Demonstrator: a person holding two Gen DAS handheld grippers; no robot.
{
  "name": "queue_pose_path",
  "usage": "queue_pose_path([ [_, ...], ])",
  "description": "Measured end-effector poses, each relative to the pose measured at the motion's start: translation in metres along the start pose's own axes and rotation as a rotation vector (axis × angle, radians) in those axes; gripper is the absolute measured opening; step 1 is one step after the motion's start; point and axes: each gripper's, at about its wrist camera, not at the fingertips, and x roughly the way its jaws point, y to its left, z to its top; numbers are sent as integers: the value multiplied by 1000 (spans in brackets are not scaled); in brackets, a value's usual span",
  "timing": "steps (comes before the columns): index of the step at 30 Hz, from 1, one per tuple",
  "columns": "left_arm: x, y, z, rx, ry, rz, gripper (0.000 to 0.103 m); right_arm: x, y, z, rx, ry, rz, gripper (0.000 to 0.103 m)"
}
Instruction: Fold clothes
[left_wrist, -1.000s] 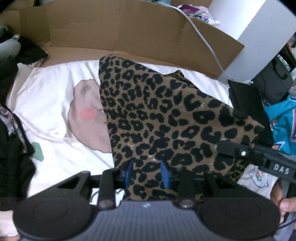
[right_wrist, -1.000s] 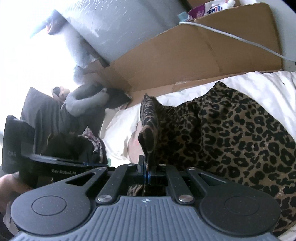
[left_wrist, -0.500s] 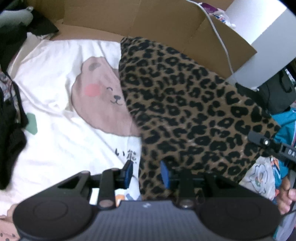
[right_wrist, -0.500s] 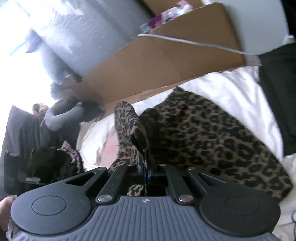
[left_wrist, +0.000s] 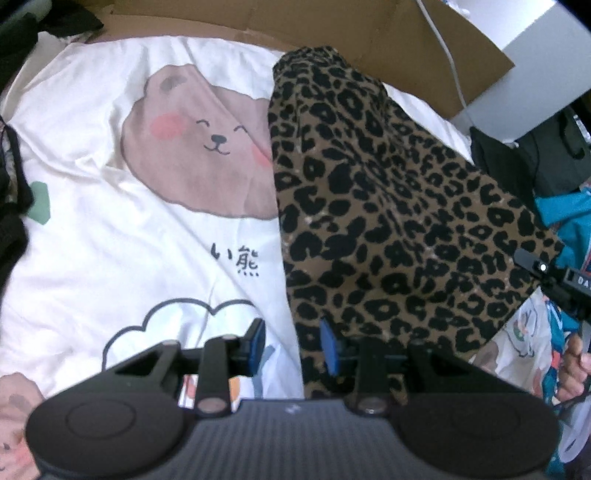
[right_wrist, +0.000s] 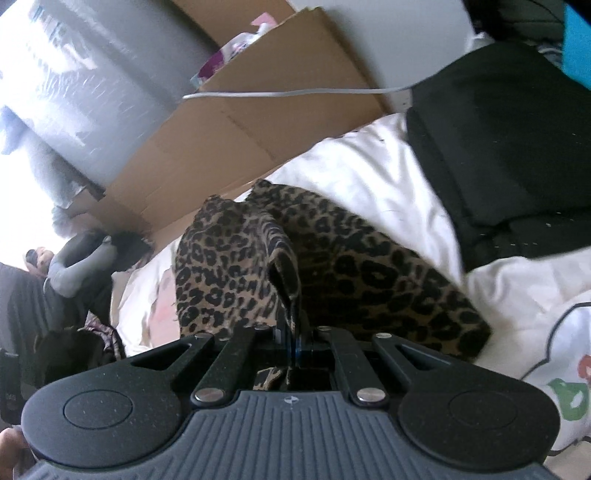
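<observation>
Garment (left_wrist: 388, 206) lies on sheet (left_wrist: 110, 258), before cardboard (left_wrist: 369, 33).

Bare white sheet (left_wrist: 110, 258) lies open leftward; cardboard wall (left_wrist: 369, 33) and, seemingly, dark clothes (right_wrist: 509, 155) hem the edges.

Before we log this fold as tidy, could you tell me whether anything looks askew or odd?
Yes: the leopard garment lies slanted across the bear sheet, and the edge pinched in the right gripper stands up as a bunched ridge. The left gripper is open at its near edge, gripping nothing.
</observation>
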Motion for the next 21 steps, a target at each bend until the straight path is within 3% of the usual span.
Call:
queue_pose_path([
  [12,23,-9,-15,64,75,-8,36,6,-56,-14,144,5,-58,0],
  [21,21,-9,-12,82,81,14,36,17,-84,-23,261,22,-71,1],
])
